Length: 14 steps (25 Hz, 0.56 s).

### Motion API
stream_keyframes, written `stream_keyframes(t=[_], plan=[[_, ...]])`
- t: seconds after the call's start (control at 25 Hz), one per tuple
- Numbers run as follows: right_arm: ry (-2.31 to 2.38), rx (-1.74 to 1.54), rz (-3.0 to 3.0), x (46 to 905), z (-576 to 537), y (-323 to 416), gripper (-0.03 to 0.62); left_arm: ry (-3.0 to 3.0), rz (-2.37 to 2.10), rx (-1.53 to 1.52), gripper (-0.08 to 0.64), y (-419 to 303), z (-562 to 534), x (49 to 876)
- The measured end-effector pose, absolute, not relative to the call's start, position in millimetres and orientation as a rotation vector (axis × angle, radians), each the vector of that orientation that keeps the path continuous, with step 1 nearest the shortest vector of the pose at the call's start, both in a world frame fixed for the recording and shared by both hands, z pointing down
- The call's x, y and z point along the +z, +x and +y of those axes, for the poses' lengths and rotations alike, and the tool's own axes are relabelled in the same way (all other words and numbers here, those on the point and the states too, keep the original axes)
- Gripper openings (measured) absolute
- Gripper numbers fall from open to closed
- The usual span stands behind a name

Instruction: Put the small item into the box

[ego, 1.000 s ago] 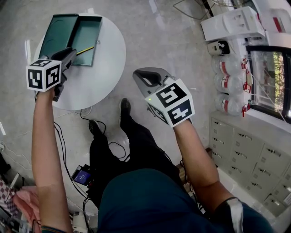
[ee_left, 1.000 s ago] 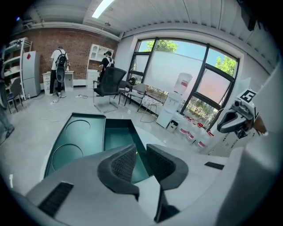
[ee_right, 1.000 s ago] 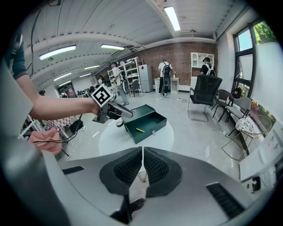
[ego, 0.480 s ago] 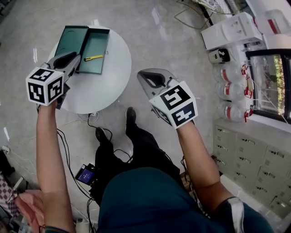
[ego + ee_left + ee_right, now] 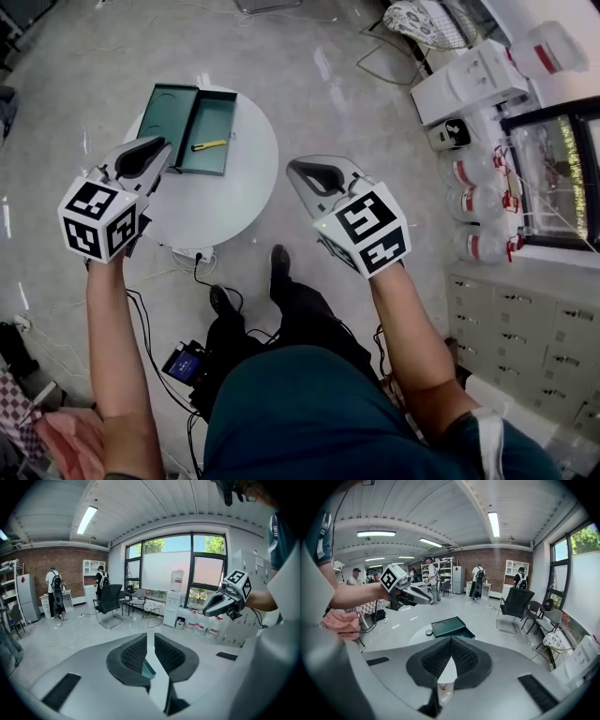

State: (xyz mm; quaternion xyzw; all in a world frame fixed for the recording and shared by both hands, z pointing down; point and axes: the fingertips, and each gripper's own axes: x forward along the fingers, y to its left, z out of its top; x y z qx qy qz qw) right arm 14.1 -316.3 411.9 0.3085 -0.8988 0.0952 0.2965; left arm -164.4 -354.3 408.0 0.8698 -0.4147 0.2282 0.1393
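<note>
Left jaws: I am holding my left gripper (image 5: 150, 638) a narrow slit apart, gripping nothing.
Right jaws: I am pressing my right gripper (image 5: 450, 639) tips together, with nothing between them.
Small item: the small yellow item (image 5: 209, 145) is lying inside the green box (image 5: 192, 116), in its right half.
Box: it is sitting open on the round white table (image 5: 225, 202).
Position: I am hovering both grippers apart from the box, the left one at the table's left edge and the right one over the floor.

Left gripper (image 5: 150, 641) jaws narrowly apart, apparently empty, right gripper (image 5: 209, 610) beyond
</note>
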Motion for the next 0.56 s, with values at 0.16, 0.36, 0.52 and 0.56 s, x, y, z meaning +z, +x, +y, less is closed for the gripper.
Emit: stream_keyframes(t=[0.16,0.36,0.52,0.56], plan=[[0.833,0.239,-2.399,391.0,-299.1,13.9,0.037,2.556,-1.196,0.673,0.064,-163.5,-329.9,381.1],[0.852,0.238,-2.398,371.6,-274.3,10.2,0.037,2.581,-1.194,0.685,0.064,-172.9,-294.1,357.1],[0.851,0.247,-2.386,363.1,-248.5,5.2,0.037,2.578,-1.189,0.691,0.064,-186.6,-258.1,346.5],[0.85,0.25,-2.383,361.3,-241.9,3.9,0.037,2.578,-1.188,0.693,0.064,-190.0,-248.8,344.1]])
